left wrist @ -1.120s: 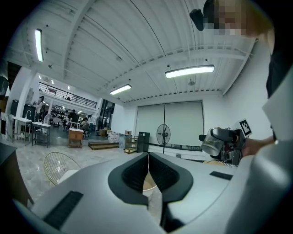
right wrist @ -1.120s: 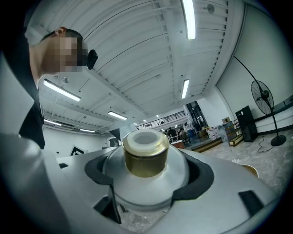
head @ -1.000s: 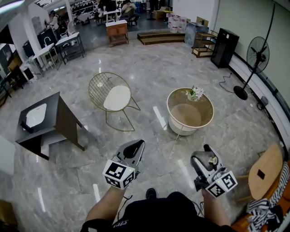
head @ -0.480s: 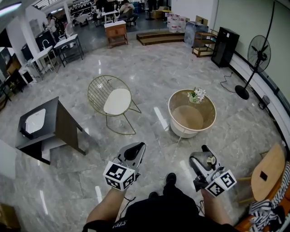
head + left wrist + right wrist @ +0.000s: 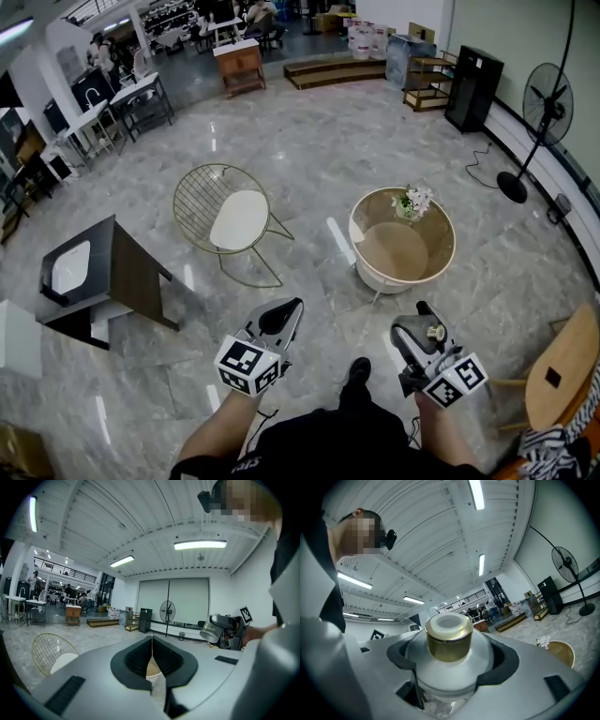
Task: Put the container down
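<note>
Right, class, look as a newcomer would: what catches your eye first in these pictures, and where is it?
First, the gold-capped container clamped in the right gripper, low at the head view's right. The left gripper, shut and empty, sits low, left of centre. Beyond them stand a round table with white flowers and a wire chair.

The container looks frosted and translucent with a brushed brass-coloured metal cap; the marble-patterned floor is glossy.
</note>
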Demonstrator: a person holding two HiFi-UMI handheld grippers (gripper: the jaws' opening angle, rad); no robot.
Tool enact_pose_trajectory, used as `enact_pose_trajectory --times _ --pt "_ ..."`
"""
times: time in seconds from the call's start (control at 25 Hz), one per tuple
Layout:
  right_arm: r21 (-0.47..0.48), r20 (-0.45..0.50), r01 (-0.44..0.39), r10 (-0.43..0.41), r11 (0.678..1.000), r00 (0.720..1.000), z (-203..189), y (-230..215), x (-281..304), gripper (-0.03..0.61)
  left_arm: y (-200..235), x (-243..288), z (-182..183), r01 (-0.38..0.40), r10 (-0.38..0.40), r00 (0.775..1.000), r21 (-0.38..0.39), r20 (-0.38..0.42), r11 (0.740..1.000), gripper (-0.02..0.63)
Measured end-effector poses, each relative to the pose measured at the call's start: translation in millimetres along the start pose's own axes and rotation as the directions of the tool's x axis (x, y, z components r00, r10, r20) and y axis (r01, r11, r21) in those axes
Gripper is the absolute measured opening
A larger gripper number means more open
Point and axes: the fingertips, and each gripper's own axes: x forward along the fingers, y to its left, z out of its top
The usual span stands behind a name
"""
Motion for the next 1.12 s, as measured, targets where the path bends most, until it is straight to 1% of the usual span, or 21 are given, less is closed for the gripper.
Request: enact_pose_trajectory --times 0.16,0.36,0.6,0.84,1.12 --pt "0.007 -0.011 -0.004 0.004 1.0 1.0 16.1 -52.9 23.4 0.348 11.3 57.2 14.2 -0.006 0.006 1.0 0.001 -0.006 1.0 0.017" --pt "-0.002 -0.011 -0.021 0.021 1.0 1.0 45.3 -122.3 47.6 0.348 24.4 133.0 31.2 -0.035 0.035 0.999 -0.002 -0.009 0.999 0.017" --pt "-0.002 -0.02 -0.048 0.048 0.999 0.999 66.5 -185.0 65.4 0.348 26.0 205.0 44.4 -0.042 0.042 0.999 -0.002 -0.017 0.999 0.017" --pt "0.028 -0.005 -0.051 0.051 0.998 0.999 82.0 -226.5 77.2 0.348 29.6 247.9 53.8 -0.047 0.048 0.998 0.015 -0.045 0.999 0.017" --pt "0.036 -0.008 -0.038 0.038 0.999 0.999 82.6 -257.8 95.1 0.348 46.0 285.7 58.3 -0.036 0.037 0.998 0.017 -0.044 0.999 0.017"
